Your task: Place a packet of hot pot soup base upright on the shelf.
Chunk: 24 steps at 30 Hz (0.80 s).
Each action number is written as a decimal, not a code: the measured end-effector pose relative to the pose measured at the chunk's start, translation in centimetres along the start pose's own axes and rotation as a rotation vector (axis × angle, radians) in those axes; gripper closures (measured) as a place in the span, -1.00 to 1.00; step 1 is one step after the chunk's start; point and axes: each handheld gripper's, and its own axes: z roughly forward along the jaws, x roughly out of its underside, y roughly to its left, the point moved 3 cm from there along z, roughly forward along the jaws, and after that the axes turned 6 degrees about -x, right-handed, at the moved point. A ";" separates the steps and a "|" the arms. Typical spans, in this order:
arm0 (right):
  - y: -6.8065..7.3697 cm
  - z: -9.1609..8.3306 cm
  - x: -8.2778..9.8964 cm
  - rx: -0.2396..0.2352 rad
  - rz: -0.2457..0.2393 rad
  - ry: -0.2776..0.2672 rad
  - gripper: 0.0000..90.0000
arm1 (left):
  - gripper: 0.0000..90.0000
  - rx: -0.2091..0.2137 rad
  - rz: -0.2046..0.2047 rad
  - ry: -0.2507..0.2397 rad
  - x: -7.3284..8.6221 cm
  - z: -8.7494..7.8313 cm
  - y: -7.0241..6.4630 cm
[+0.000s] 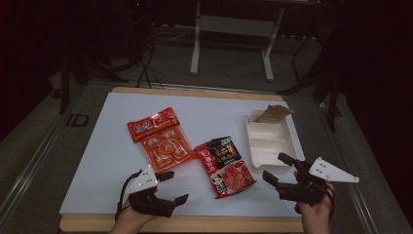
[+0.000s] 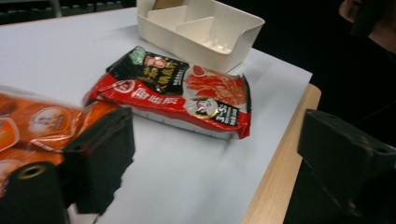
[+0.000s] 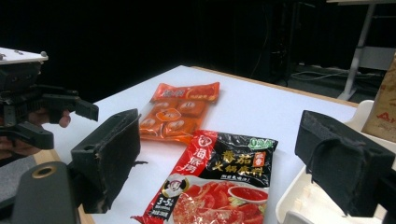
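A red and black sauce packet (image 1: 225, 165) (image 2: 180, 93) (image 3: 219, 182) lies flat near the front of the white table. To its left lies an orange packet (image 1: 160, 139) (image 2: 37, 126) (image 3: 180, 112) of small portions. My left gripper (image 1: 173, 187) (image 2: 215, 158) hovers open near the table's front edge, just in front of the orange packet, nothing between its jaws. My right gripper (image 1: 275, 168) (image 3: 219, 158) stands open at the front right, beside the sauce packet and the tray, holding nothing.
A cream divided tray (image 1: 280, 141) (image 2: 243, 23) (image 3: 303, 205) stands at the right, with a brown paper packet (image 1: 272, 113) (image 3: 384, 107) in its far compartment. The table's wooden edge (image 1: 195, 224) (image 2: 280, 168) runs along the front. Metal stand legs (image 1: 231, 44) rise beyond the table.
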 end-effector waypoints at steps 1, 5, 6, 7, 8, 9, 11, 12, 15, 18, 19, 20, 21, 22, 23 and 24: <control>-0.1 -0.1 0.1 0.002 0.001 -0.003 -0.69 | -0.57 0.012 0.004 -0.001 -0.1 0.2 -0.1; -0.3 -0.1 0.2 -0.002 0.008 -0.011 -0.69 | -0.16 0.033 0.030 -0.001 -0.6 1.1 -0.5; -0.3 -0.1 0.2 0.000 0.006 -0.012 -0.69 | -0.14 0.040 0.033 0.003 -0.7 1.4 -0.6; -0.3 -0.1 0.2 0.001 0.003 -0.014 -0.69 | -0.08 0.044 0.039 0.004 -0.8 1.7 -0.7; -0.3 -0.2 0.2 0.001 0.001 -0.015 -0.69 | 0.02 0.051 0.043 0.008 -1.0 2.0 -0.8; -0.4 -0.2 0.2 0.000 0.001 -0.017 -0.69 | 0.03 0.055 0.045 0.015 -1.1 2.3 -0.9; -0.4 -0.3 0.2 -0.005 0.003 -0.022 -0.69 | 0.21 0.056 0.045 0.028 -1.2 3.1 -1.2; -0.4 -0.3 0.2 -0.006 0.001 -0.022 -0.69 | 0.20 0.065 0.041 0.032 -1.3 3.5 -1.4; -0.4 -0.4 0.2 -0.011 -0.001 -0.021 -0.69 | 0.37 0.074 0.060 0.037 -1.5 4.6 -2.1; -0.5 -0.4 0.3 -0.018 0.002 -0.022 -0.69 | 0.53 0.084 0.073 0.060 -1.7 6.0 -2.6; -0.5 -0.4 0.3 -0.020 0.006 -0.024 -0.69 | 0.68 0.094 0.086 0.062 -1.7 6.4 -2.8; -0.5 -0.3 0.4 -0.020 0.005 -0.022 -0.69 | 0.74 0.092 0.094 0.072 -1.8 7.0 -3.0; -0.5 -0.3 0.4 -0.024 0.006 -0.018 -0.69 | 0.77 0.096 0.097 0.082 -1.9 7.5 -3.2; -0.5 -0.3 0.5 -0.025 0.006 -0.014 -0.69 | 0.81 0.096 0.102 0.083 -2.1 7.9 -3.4; -0.5 -0.2 0.5 -0.024 0.005 -0.014 -0.69 | 0.81 0.098 0.103 0.086 -2.2 8.4 -3.7; -0.6 -0.2 0.5 -0.028 0.006 -0.015 -0.69 | 0.92 0.108 0.109 0.093 -2.4 8.8 -3.9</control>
